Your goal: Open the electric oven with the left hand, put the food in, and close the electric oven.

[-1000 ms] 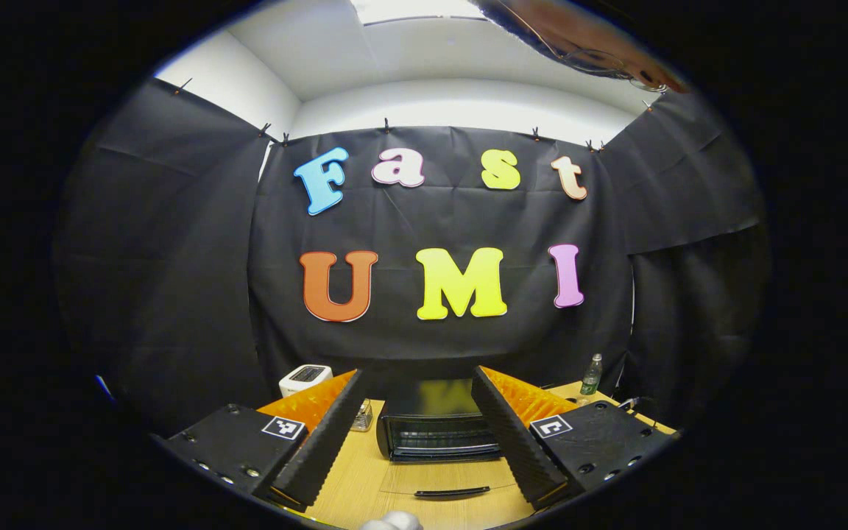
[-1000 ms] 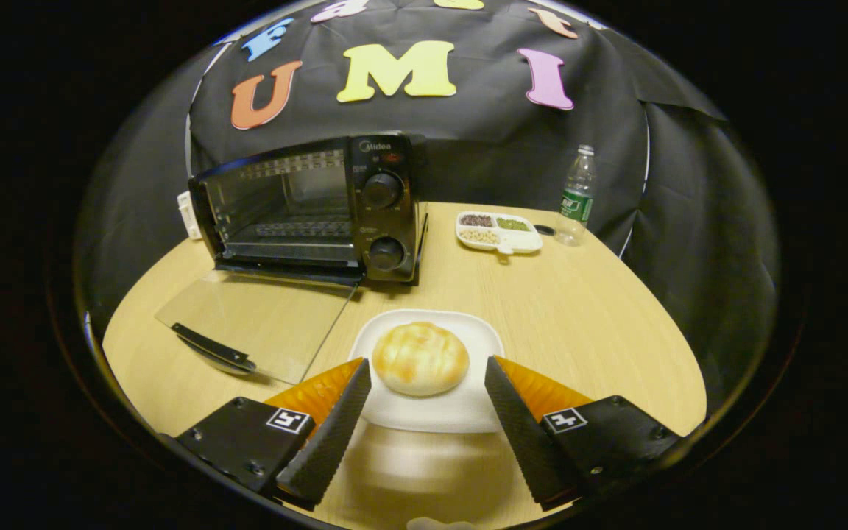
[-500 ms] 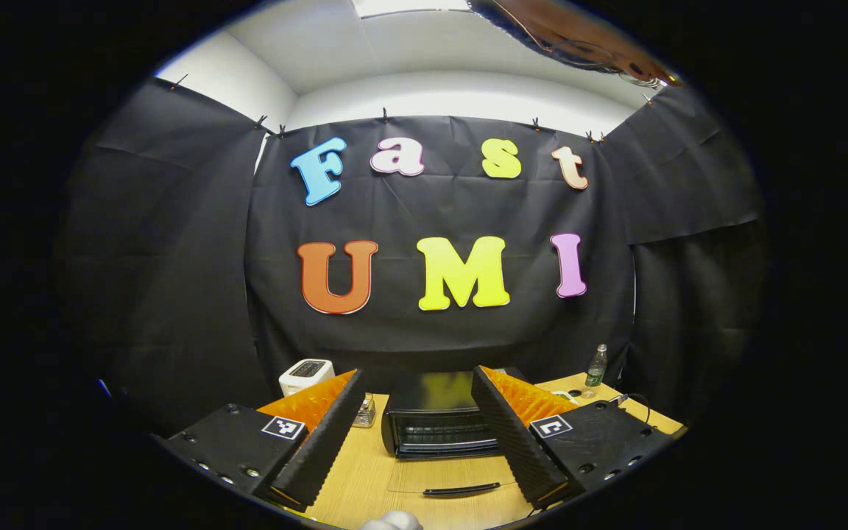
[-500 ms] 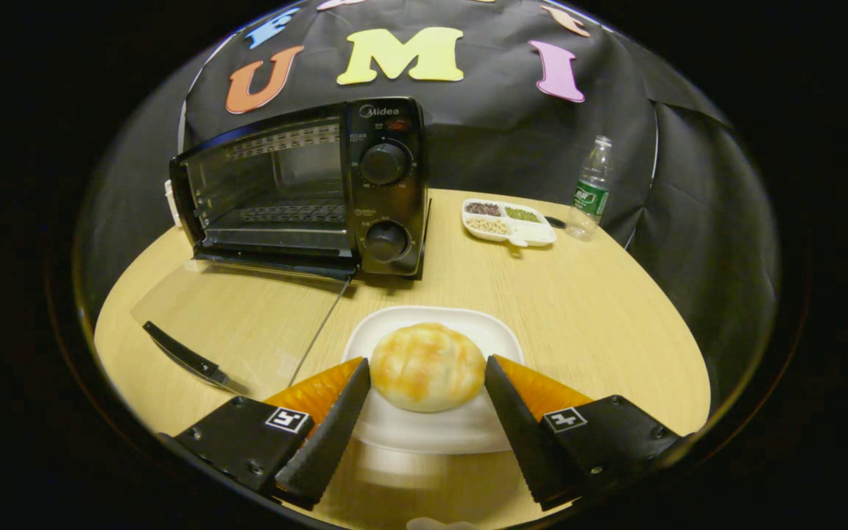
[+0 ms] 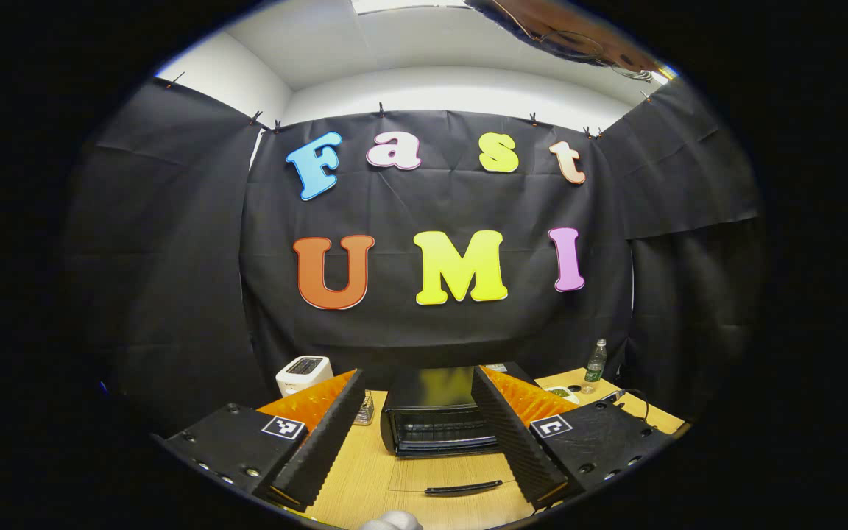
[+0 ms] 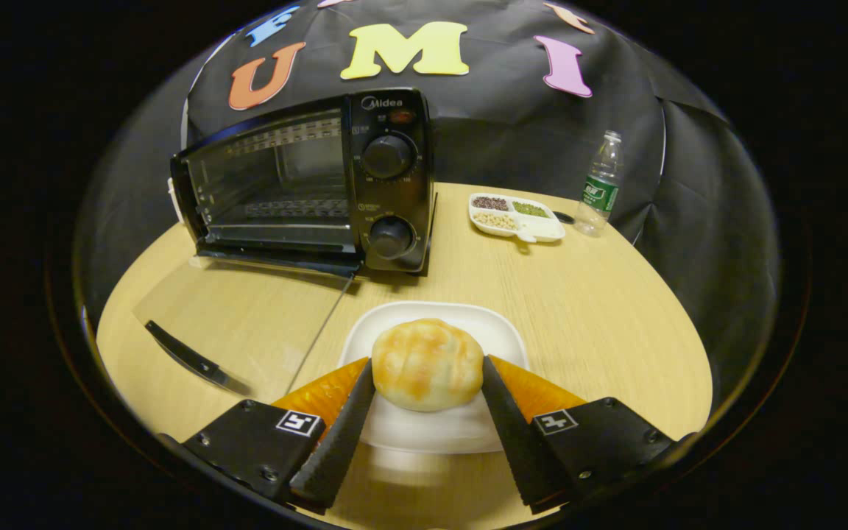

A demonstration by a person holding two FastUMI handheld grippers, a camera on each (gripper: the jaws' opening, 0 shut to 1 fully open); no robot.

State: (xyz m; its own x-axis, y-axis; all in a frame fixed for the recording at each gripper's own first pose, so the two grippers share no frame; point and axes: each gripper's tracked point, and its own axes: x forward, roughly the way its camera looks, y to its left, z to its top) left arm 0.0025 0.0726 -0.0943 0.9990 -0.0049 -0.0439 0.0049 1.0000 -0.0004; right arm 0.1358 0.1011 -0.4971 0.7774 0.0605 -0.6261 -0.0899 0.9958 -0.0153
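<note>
The electric oven (image 6: pixel 306 188) is black with black knobs, its door (image 6: pixel 247 324) clear glass with a black handle, and the table (image 6: pixel 586 316) under it is pale wood with a fine grain. The bun (image 6: pixel 428 364) is golden yellow with browner mottling (shiny on top) on a plain white plate (image 6: pixel 501 342). A white divided dish (image 6: pixel 516 217) holds dark brown, green and beige fillings, the clear bottle (image 6: pixel 599 193) wears a green label, and a toaster (image 5: pixel 304 373) is white.

walls: black cloth (image 5: pixel 174 258) | ceiling: white (image 5: pixel 336 51) (lit panel overhead) | table: pale wood (image 6: pixel 615 309)
</note>
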